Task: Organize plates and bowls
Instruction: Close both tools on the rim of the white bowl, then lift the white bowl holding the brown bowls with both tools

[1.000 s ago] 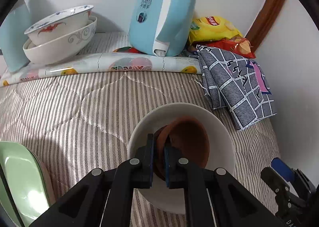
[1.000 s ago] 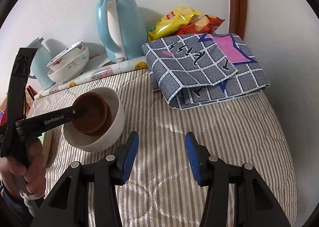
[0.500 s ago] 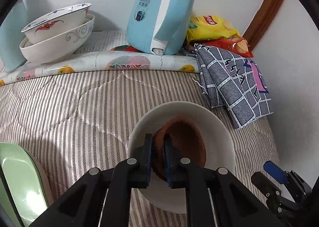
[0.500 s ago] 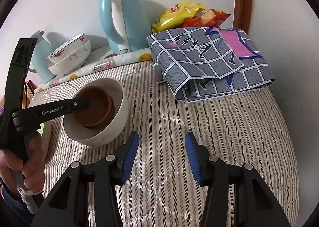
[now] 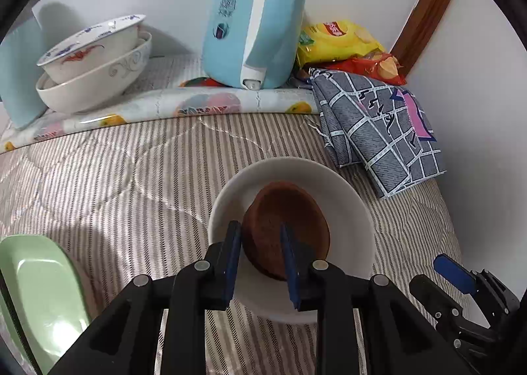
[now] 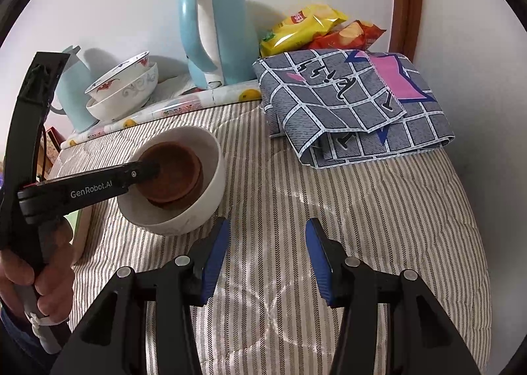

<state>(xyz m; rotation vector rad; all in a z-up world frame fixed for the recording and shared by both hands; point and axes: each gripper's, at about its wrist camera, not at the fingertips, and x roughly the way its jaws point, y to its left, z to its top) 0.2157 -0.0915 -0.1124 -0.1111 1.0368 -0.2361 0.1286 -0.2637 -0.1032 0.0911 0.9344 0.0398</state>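
A small brown bowl (image 5: 290, 223) lies inside a larger white bowl (image 5: 349, 203) on the striped quilted cloth. My left gripper (image 5: 260, 243) is open, its fingers spread on either side of the brown bowl's near rim. In the right wrist view the brown bowl (image 6: 174, 174) sits in the white bowl (image 6: 197, 210), with the left gripper's tip at its rim. My right gripper (image 6: 266, 249) is open and empty above the cloth, right of the white bowl. Two stacked patterned bowls (image 5: 95, 68) stand at the back left.
A light blue kettle (image 5: 257, 19) stands at the back, with snack bags (image 5: 339, 42) and a folded grey checked cloth (image 5: 378, 124) to its right. A green plate (image 5: 36, 292) lies at the near left. A wall closes the right side.
My left gripper has opened and let go of the brown bowl, which now rests in the white bowl. The right gripper stayed open and shifted slightly closer.
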